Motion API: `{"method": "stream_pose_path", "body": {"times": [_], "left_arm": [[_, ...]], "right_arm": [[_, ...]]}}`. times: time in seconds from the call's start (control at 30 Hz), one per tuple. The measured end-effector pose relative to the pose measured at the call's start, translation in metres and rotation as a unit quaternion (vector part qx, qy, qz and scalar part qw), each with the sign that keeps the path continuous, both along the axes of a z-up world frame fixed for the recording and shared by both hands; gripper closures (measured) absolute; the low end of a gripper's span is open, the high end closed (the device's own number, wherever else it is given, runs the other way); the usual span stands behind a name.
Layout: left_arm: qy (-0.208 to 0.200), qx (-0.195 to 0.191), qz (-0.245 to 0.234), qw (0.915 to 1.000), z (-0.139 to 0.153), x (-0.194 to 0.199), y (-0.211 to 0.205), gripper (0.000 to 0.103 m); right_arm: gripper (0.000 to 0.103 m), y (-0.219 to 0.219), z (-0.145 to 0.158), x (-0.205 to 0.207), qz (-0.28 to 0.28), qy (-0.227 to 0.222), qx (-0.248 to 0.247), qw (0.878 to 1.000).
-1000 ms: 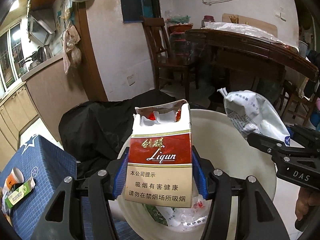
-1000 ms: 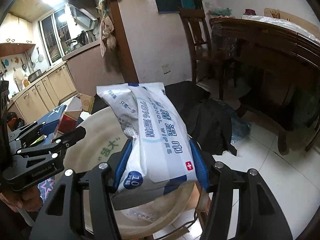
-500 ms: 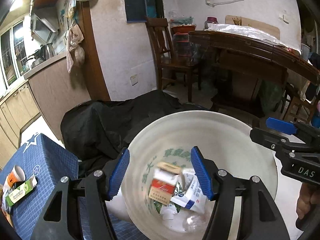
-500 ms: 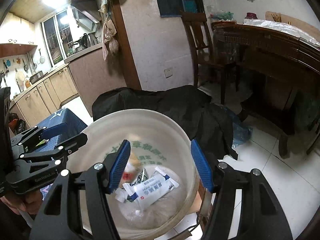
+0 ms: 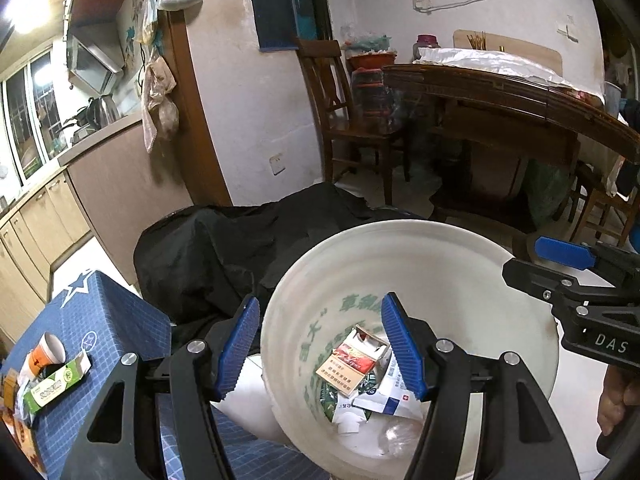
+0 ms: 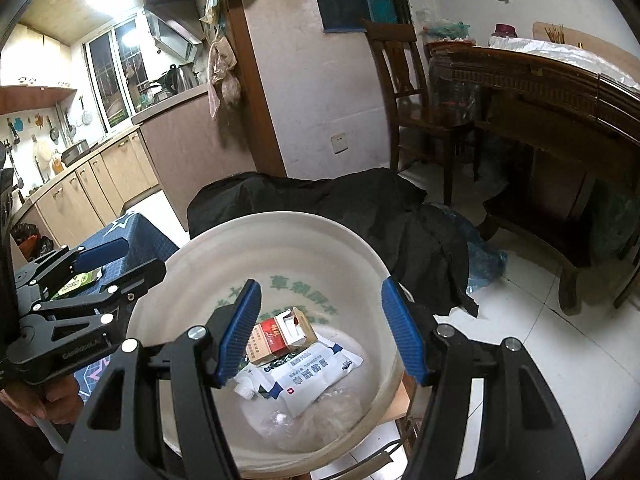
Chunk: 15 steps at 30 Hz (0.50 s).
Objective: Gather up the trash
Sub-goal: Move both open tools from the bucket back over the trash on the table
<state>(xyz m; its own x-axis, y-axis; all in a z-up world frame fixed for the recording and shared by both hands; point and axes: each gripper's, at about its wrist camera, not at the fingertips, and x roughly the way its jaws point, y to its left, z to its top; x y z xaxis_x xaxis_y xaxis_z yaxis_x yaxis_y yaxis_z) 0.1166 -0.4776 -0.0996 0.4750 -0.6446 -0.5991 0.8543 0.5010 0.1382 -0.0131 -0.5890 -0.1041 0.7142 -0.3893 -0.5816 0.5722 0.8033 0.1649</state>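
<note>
A white bucket (image 5: 460, 264) (image 6: 288, 236) stands below both grippers. In it lie a red cigarette pack (image 5: 348, 364) (image 6: 276, 338), a white wet-wipes pack (image 5: 386, 394) (image 6: 316, 376) and other scraps. My left gripper (image 5: 322, 350) is open and empty above the bucket's left rim; it also shows at the left of the right wrist view (image 6: 108, 260). My right gripper (image 6: 320, 330) is open and empty above the bucket; it also shows at the right of the left wrist view (image 5: 560, 260).
A blue gridded table (image 5: 100, 312) at the left holds a paper cup (image 5: 52, 350) and a green carton (image 5: 56, 386). A black cloth heap (image 5: 240, 240) lies behind the bucket. A wooden chair (image 5: 340, 112) and a dark wooden table (image 5: 500, 96) stand at the back.
Both grippers opened. The cigarette pack dropped from the left gripper and the wipes pack from the right into the bucket, where they now lie still.
</note>
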Motion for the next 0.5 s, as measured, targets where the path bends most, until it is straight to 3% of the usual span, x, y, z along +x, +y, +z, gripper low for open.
{"method": "stream_pose_path", "body": {"times": [0.5], "left_arm": [[-0.019,-0.021,0.071,0.9971,0.019,0.028,0.07,0.038]], "right_arm": [[0.043,0.035,0.012,0.034,0.032,0.004,-0.024,0.999]]}}
